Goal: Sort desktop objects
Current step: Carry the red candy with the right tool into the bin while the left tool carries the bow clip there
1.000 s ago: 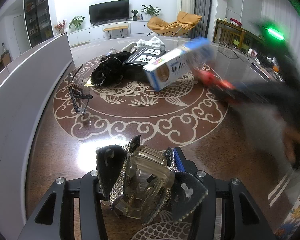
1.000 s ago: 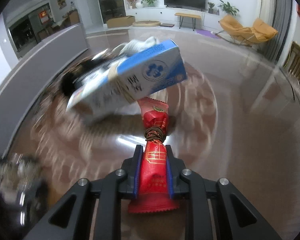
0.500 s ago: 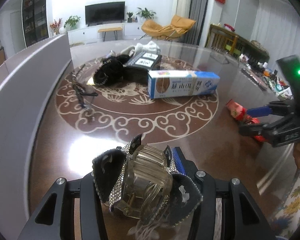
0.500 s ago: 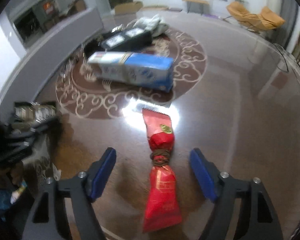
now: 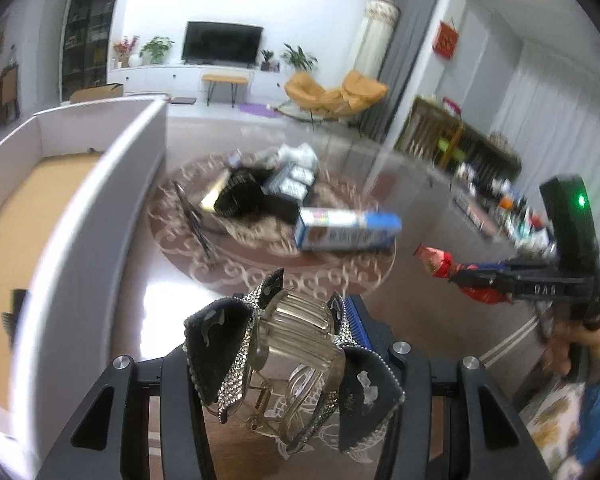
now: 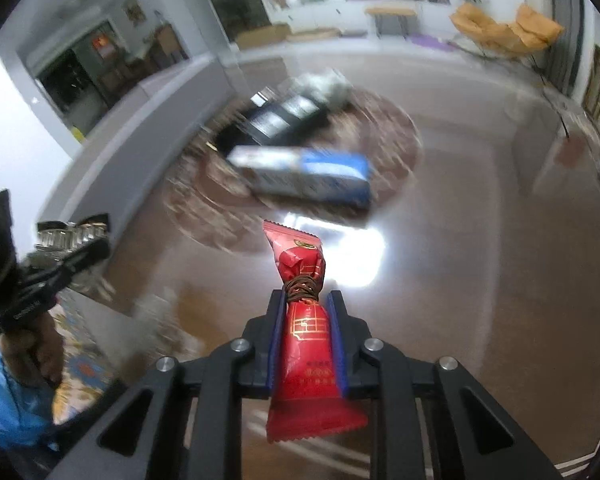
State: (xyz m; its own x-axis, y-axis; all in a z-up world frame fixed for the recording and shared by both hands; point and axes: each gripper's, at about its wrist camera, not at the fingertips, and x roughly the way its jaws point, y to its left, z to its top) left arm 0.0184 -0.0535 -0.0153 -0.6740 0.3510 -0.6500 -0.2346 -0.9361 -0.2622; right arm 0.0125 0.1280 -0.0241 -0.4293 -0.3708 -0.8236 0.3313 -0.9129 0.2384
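Red sachet (image 6: 310, 332) sits clamped in the right gripper's (image 6: 306, 312) closed jaws, off the table (image 6: 480, 280). Left gripper (image 5: 296, 340), jaws partway closed, grips a hair clip (image 5: 292, 364) beside the white box (image 5: 92, 216), probably where sorted things go.

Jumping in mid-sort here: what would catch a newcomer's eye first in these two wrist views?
The right gripper is shut on a red snack packet tied at its middle, held above the glossy brown table. The left gripper clamps a rhinestone-edged hair claw, close to the camera. Behind them a blue-and-white carton lies on its side on the table's patterned medallion, before a pile of dark items, with a white open box at the left.
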